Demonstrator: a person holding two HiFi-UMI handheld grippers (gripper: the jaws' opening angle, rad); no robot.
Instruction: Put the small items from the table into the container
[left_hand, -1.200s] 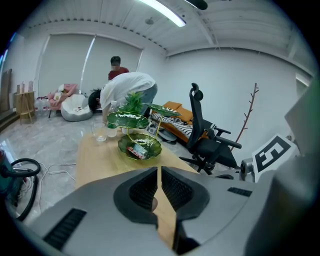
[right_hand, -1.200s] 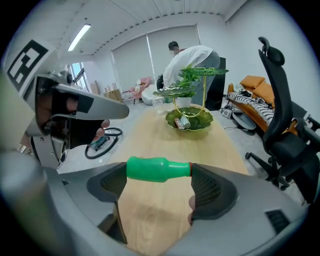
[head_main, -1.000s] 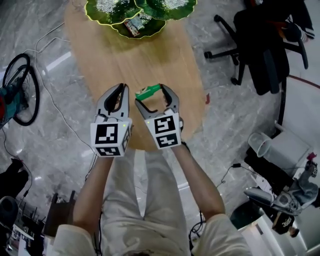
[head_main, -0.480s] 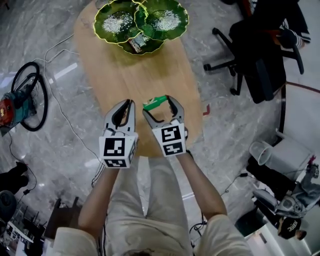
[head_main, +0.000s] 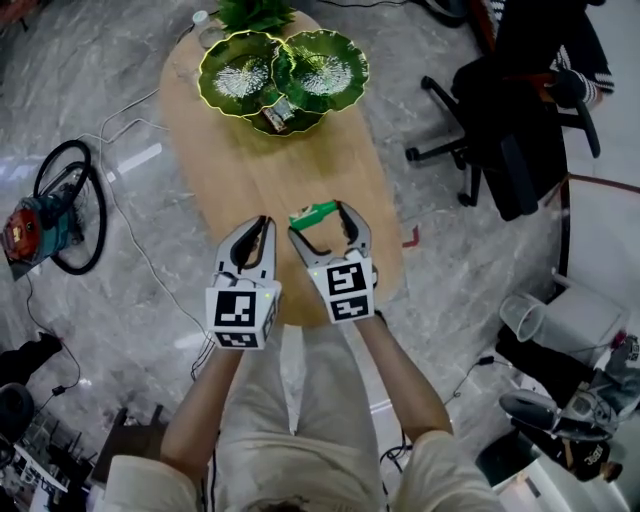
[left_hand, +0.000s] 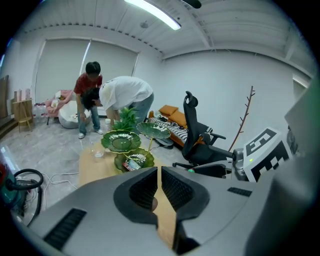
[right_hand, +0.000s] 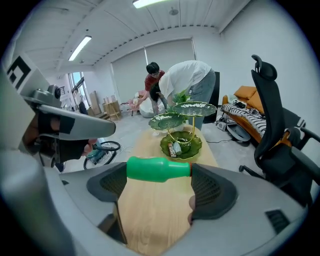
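While bare table (head_main: 250, 180) stretched ahead to the green leaf dish (head_main: 283, 75) at its far end, the right gripper (head_main: 320, 214) clamped a green bottle (head_main: 313, 212) crosswise between its tips, the left gripper (head_main: 260, 224) alongside closed, empty.

Grey marbled floor (head_main: 70, 80), white walls (left_hand: 225, 85), a black office chair (head_main: 510, 110), a long strip light (left_hand: 152, 13) overhead

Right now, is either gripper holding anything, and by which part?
The right gripper clamps the green bottle end to end; the left gripper is shut on nothing.
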